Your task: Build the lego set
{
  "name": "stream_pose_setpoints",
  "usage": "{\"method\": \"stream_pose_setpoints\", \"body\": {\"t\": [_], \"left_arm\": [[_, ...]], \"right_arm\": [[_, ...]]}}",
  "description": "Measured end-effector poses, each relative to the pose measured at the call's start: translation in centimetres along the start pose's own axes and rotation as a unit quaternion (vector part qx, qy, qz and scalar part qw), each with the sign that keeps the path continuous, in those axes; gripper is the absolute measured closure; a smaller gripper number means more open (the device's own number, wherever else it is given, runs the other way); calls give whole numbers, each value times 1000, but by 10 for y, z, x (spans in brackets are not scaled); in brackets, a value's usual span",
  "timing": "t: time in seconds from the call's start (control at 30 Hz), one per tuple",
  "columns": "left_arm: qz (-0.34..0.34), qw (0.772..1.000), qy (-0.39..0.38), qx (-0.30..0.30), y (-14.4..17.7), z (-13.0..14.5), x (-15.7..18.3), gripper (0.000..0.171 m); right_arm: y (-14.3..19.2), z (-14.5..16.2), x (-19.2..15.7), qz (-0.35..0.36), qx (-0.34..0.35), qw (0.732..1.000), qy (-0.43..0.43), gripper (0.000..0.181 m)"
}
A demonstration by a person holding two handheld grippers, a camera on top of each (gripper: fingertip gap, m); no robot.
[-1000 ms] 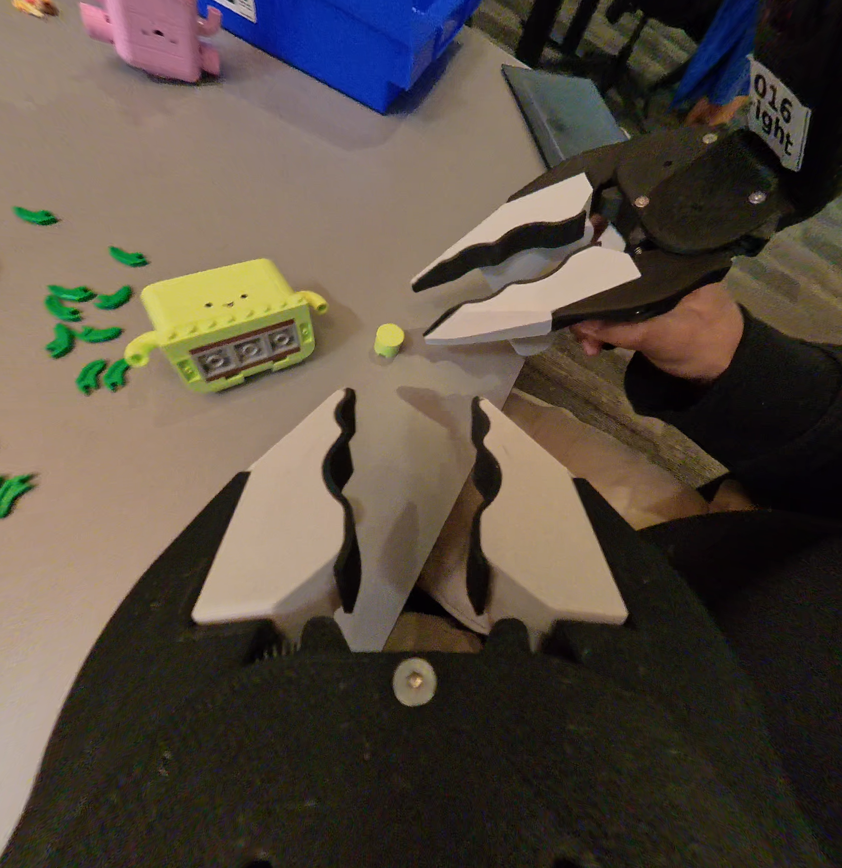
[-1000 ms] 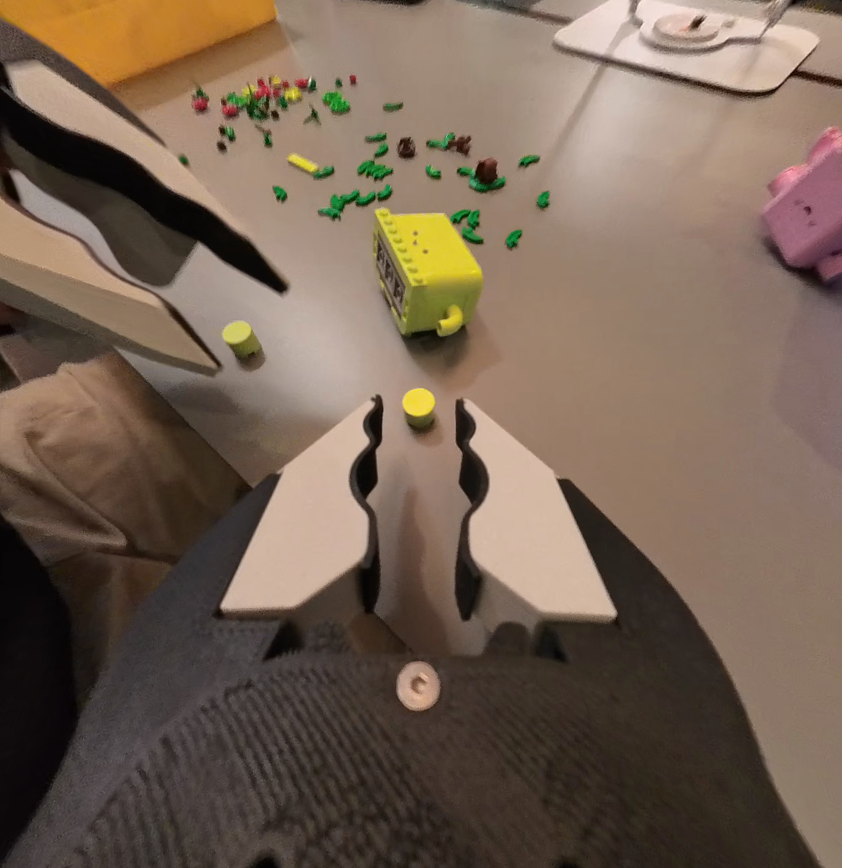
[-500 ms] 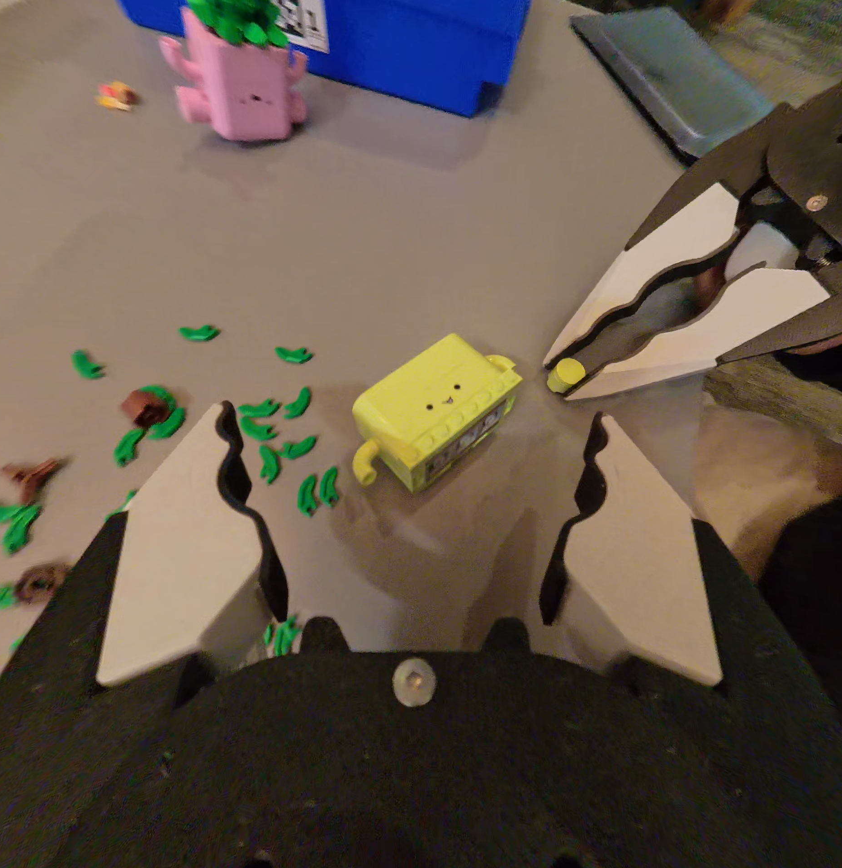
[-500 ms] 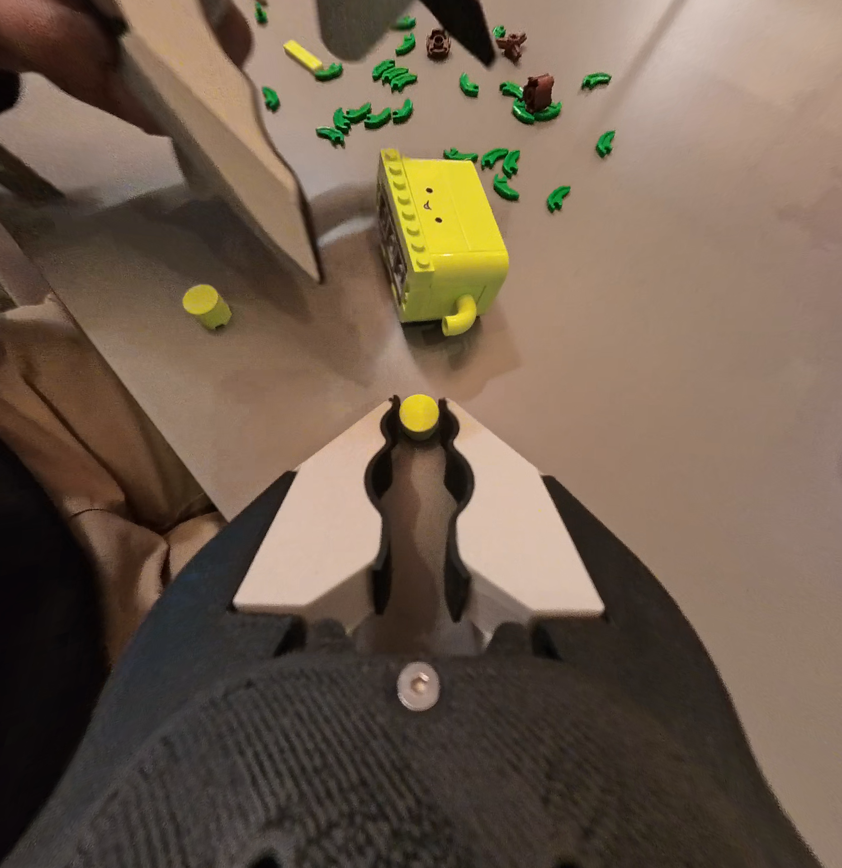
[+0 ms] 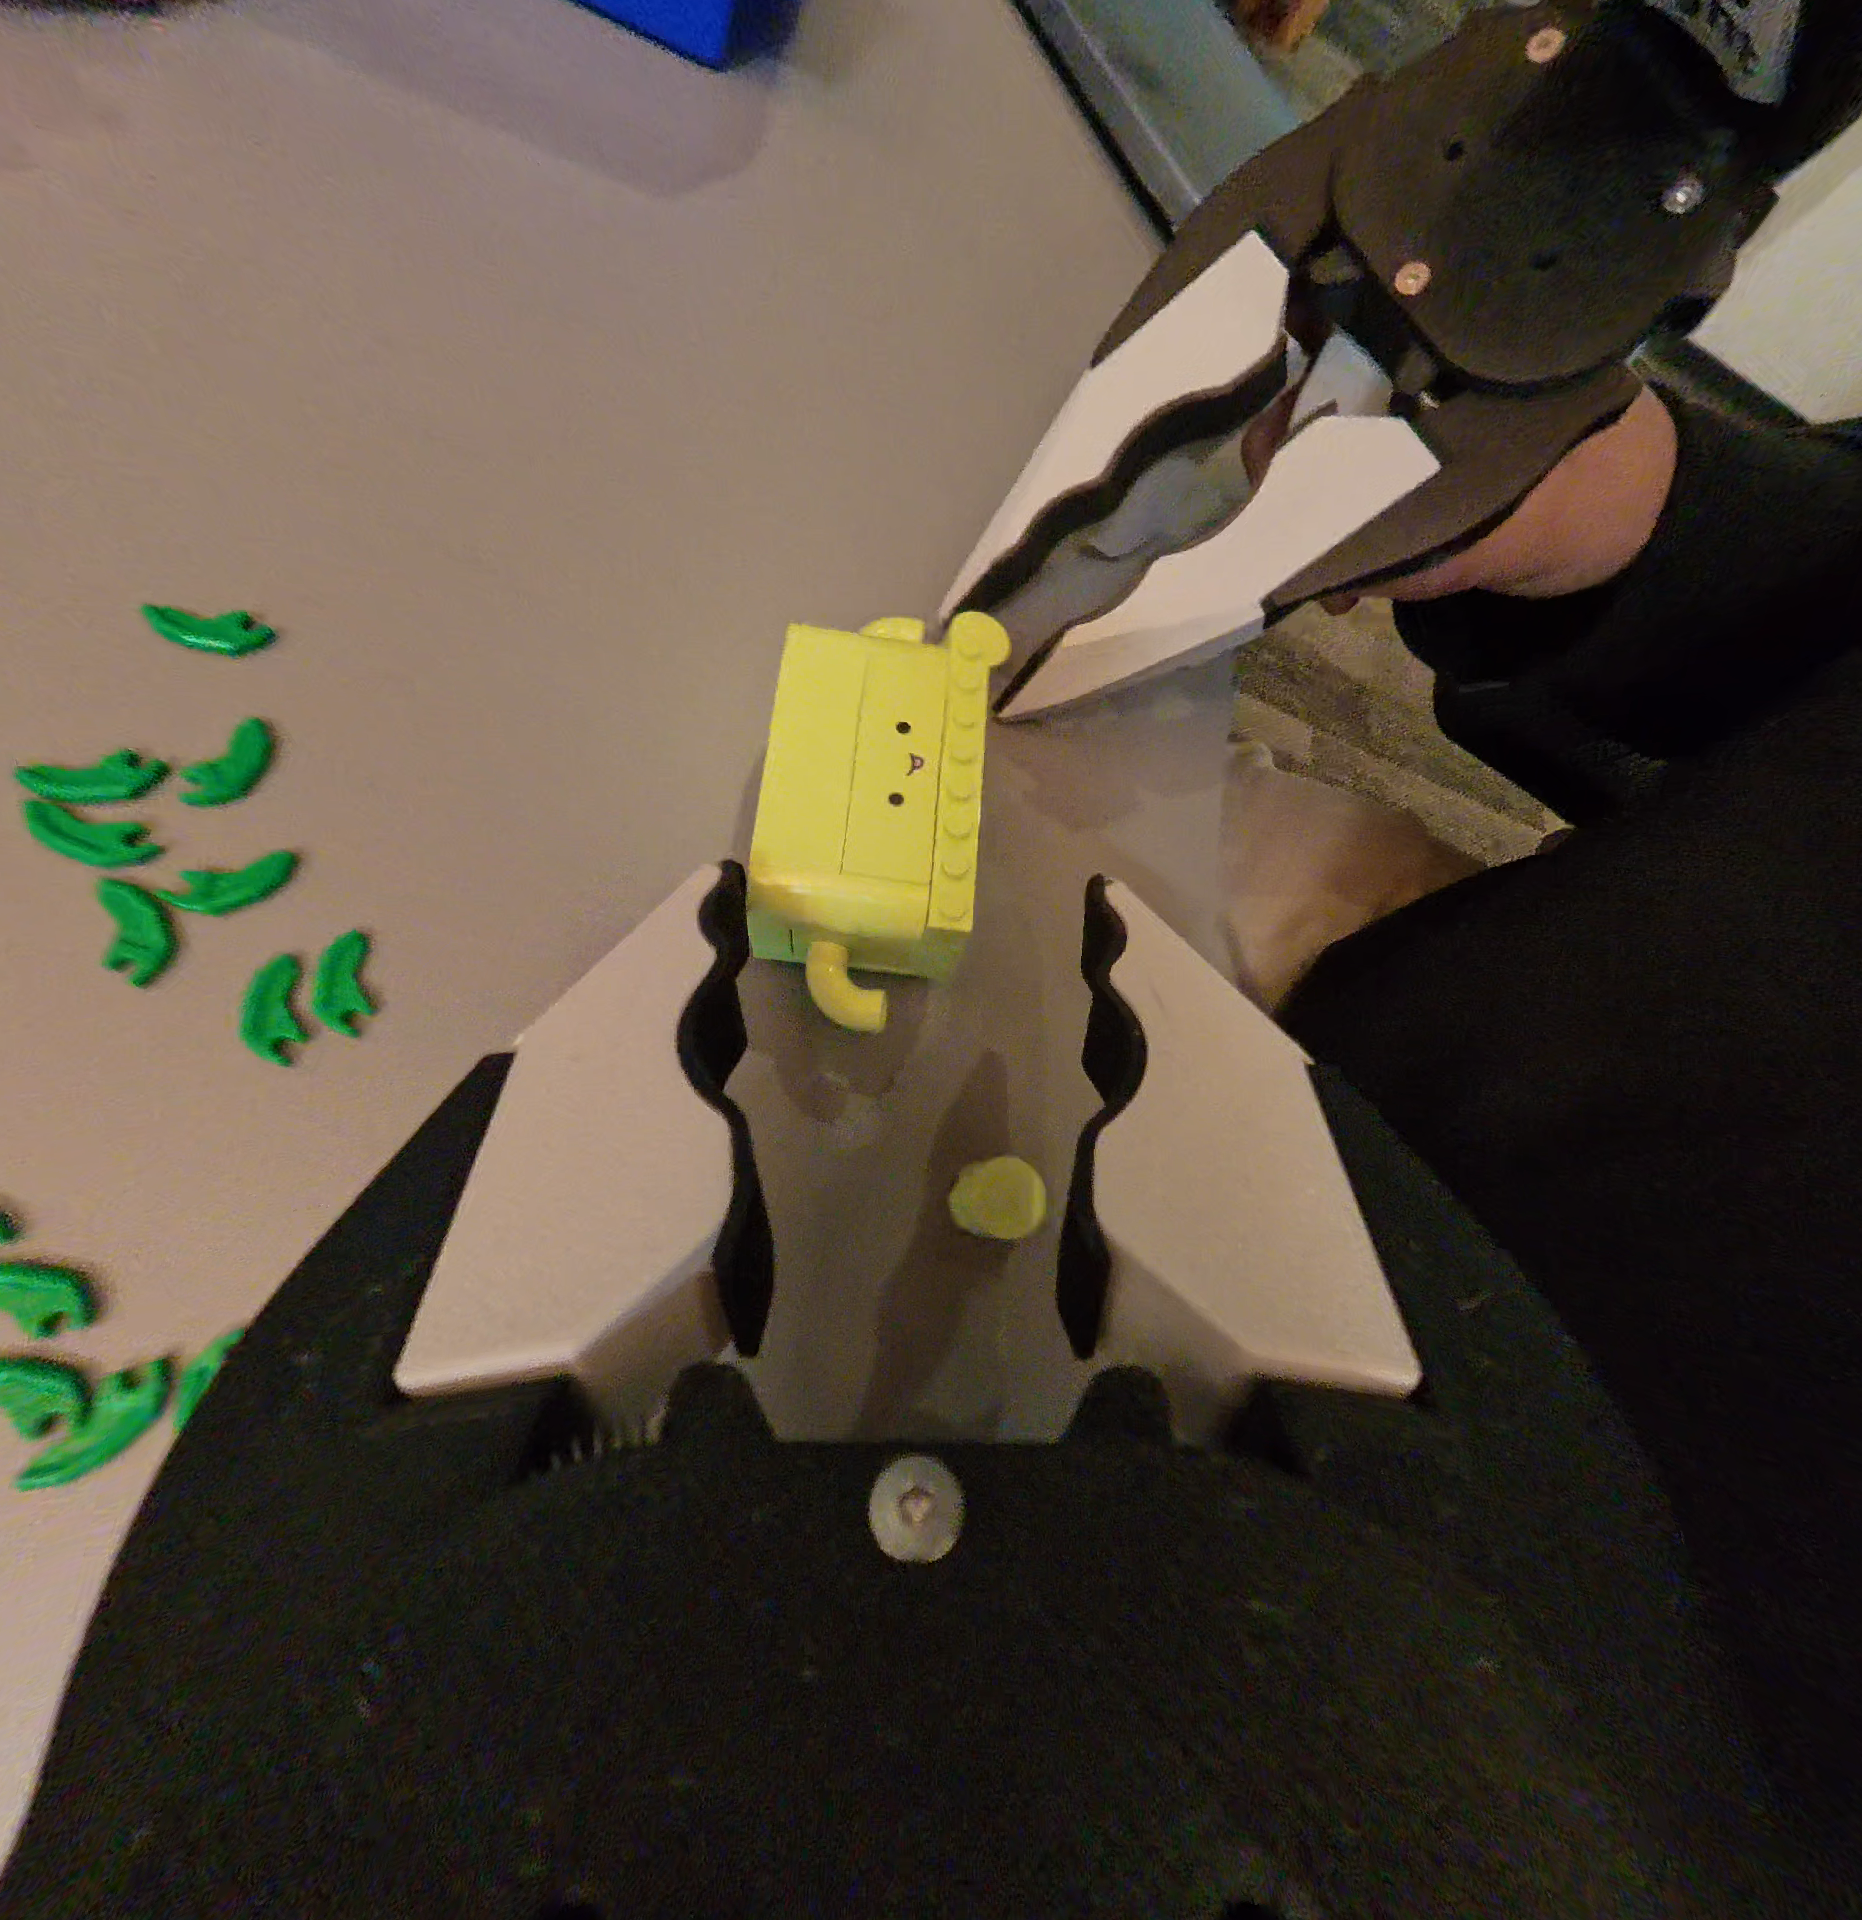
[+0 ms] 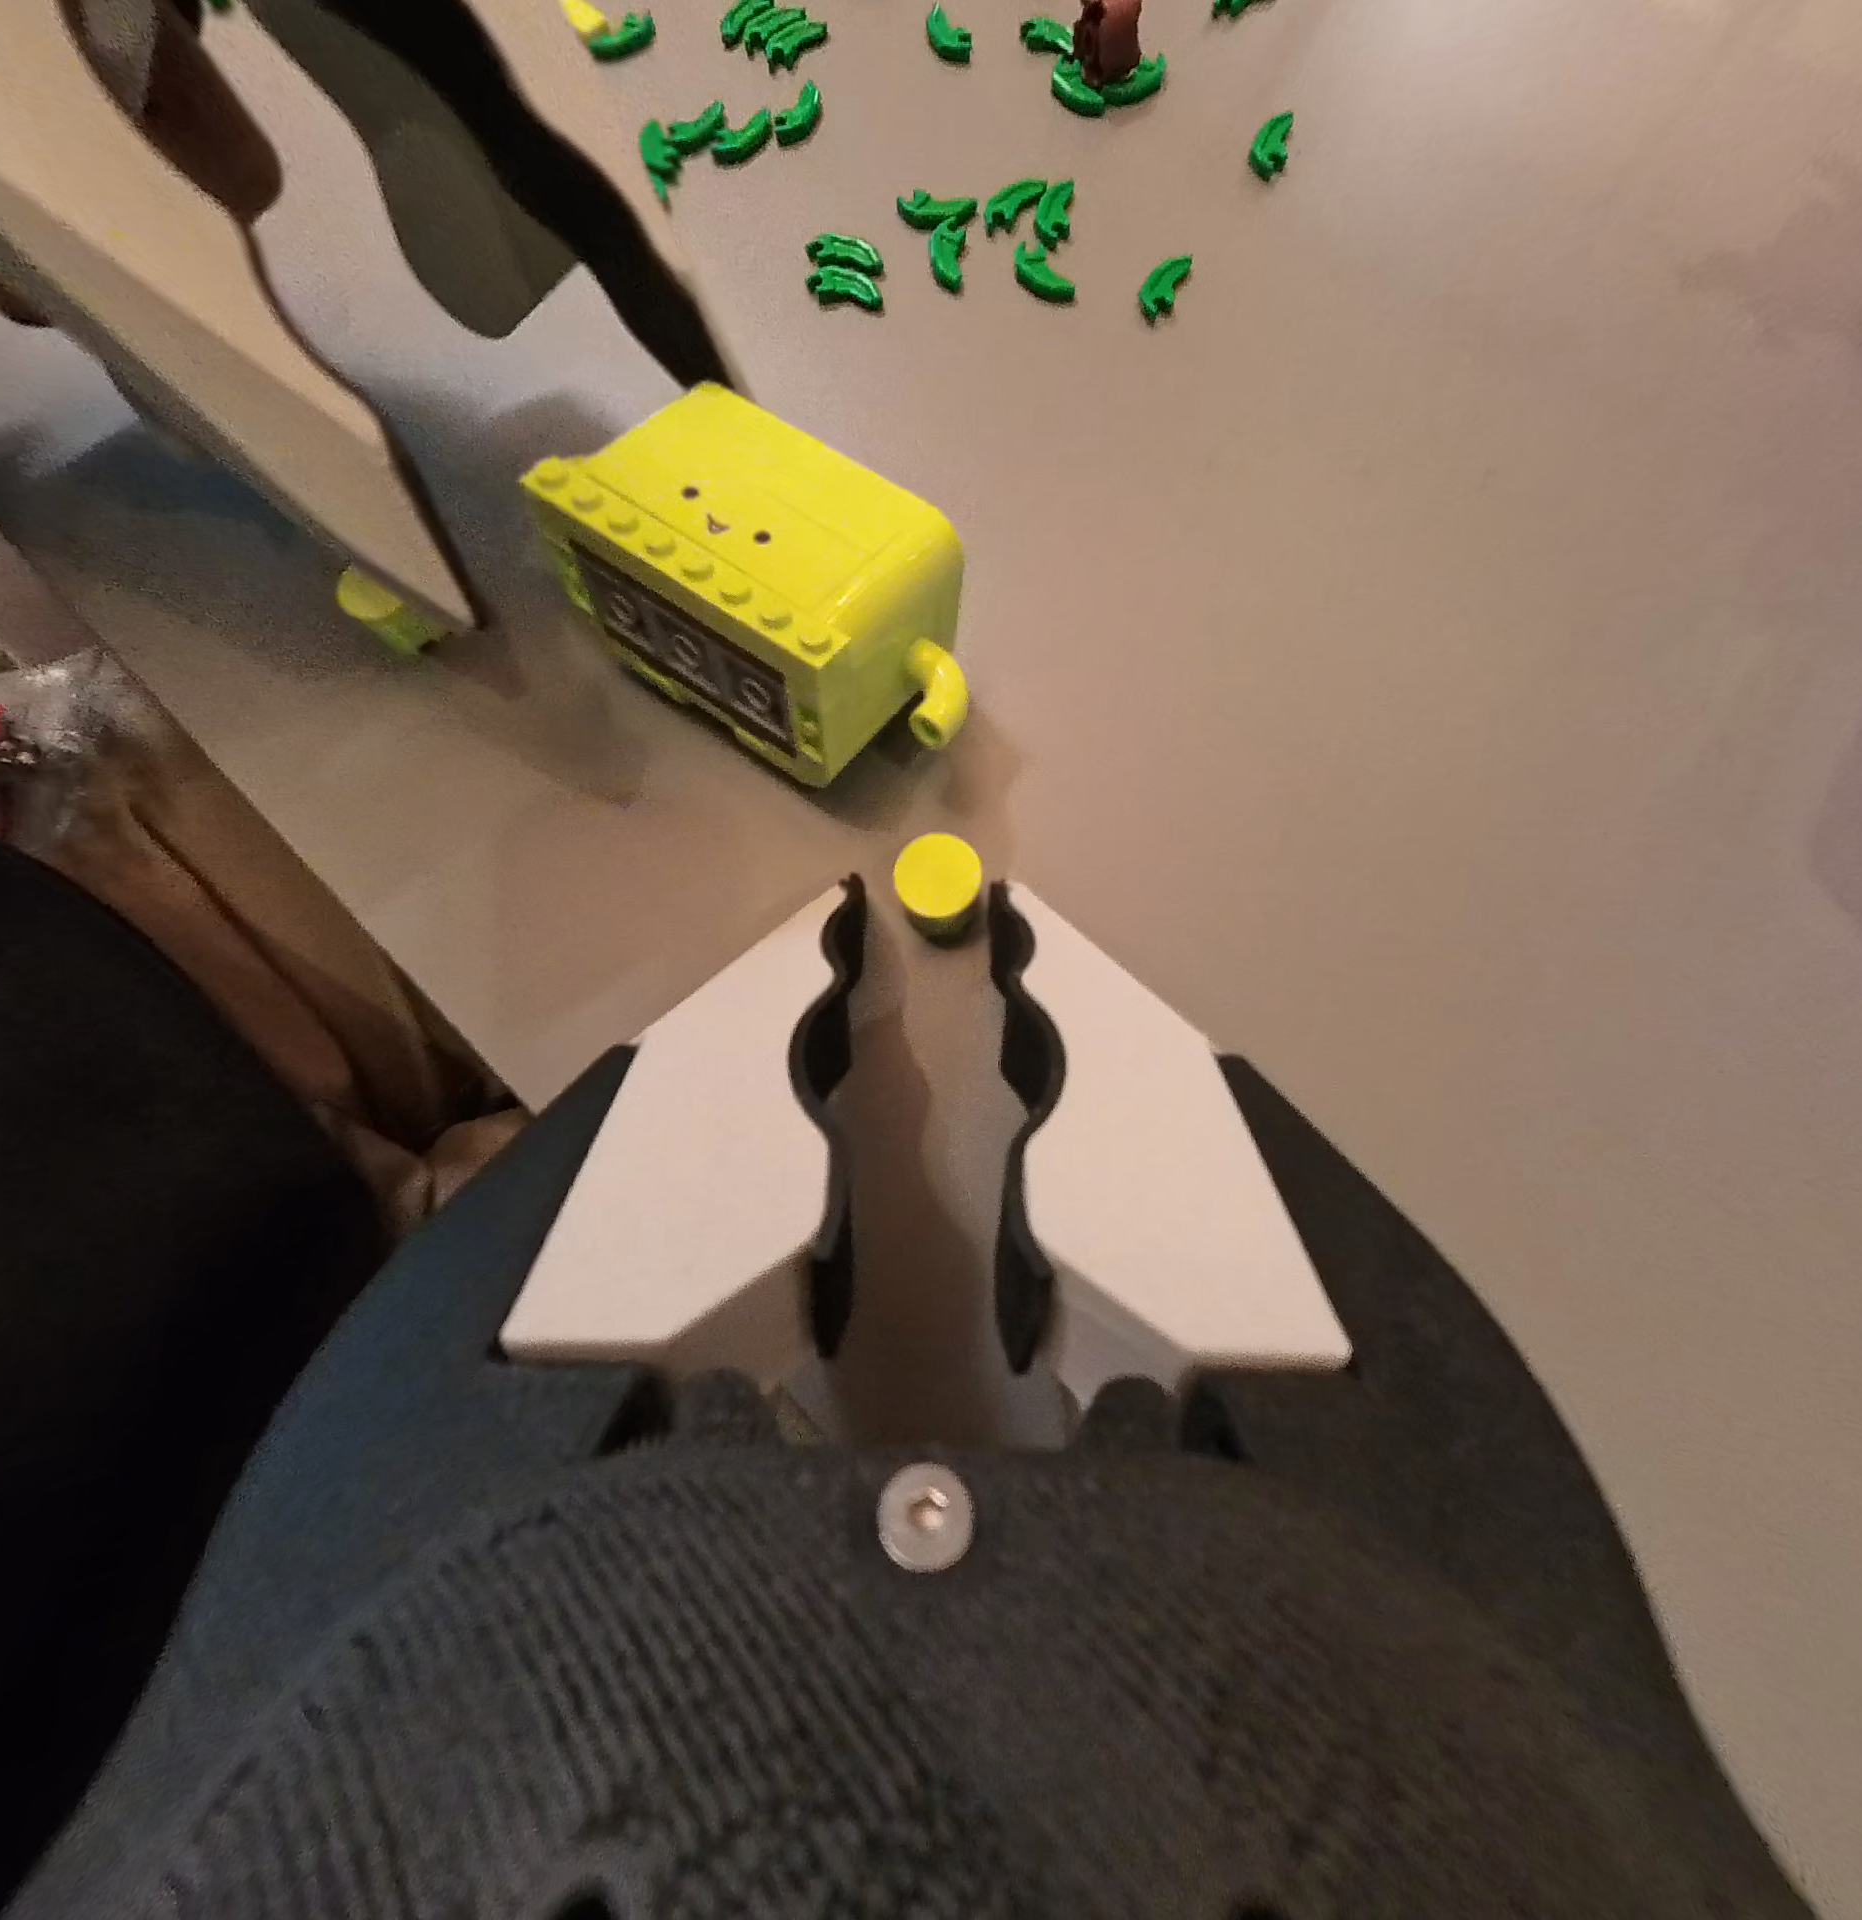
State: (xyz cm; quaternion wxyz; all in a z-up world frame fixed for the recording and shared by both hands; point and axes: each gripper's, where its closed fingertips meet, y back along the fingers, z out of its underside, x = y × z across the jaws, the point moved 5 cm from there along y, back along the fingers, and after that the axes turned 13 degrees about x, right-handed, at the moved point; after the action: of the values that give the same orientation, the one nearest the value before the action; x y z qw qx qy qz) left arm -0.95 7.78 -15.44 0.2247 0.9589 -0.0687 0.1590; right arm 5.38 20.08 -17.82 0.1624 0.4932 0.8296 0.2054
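A lime-green block body with a small face (image 5: 875,800) lies on its side on the grey table; it also shows in the right wrist view (image 6: 761,571). My left gripper (image 5: 911,894) is open and empty. Its tips sit just short of the block's near end. A loose lime round piece (image 5: 996,1198) lies on the table between its fingers, and also shows in the right wrist view (image 6: 371,608). My right gripper (image 6: 927,894) is shut on a second lime round piece (image 6: 937,883) at its tips. It holds the piece by the block's far corner (image 5: 979,636).
Several green curved pieces (image 5: 210,883) lie scattered left of the block, and more lie beyond it (image 6: 948,239) with a brown piece (image 6: 1103,31). A blue bin corner (image 5: 698,21) is at the back. The table edge (image 5: 1239,727) runs close on the right. The tips of one gripper are about 8 centimetres away from the tips of the other.
My right gripper closed on one round piece and carried it to the block. My left gripper swung in over the block and the other round piece, and its jaws narrowed.
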Motion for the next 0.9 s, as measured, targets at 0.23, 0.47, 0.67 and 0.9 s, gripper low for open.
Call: {"method": "stream_pose_setpoints", "body": {"t": [0.23, 0.47, 0.67, 0.9], "left_arm": [[-74, 994, -14, 76, -5, 0, -3, 92], [-32, 997, -27, 58, -31, -7, 2, 84], [-10, 999, -18, 25, -39, -3, 3, 126], [-19, 999, -18, 29, -38, -3, 1, 126]], "right_arm": [[11, -2, 6, 23, -25, 999, -6, 146], [-3, -8, -1, 9, -76, 997, 27, 165], [10, -23, 0, 1, -31, 999, -26, 167], [47, -80, -14, -189, 228, 909, -292, 168]]}}
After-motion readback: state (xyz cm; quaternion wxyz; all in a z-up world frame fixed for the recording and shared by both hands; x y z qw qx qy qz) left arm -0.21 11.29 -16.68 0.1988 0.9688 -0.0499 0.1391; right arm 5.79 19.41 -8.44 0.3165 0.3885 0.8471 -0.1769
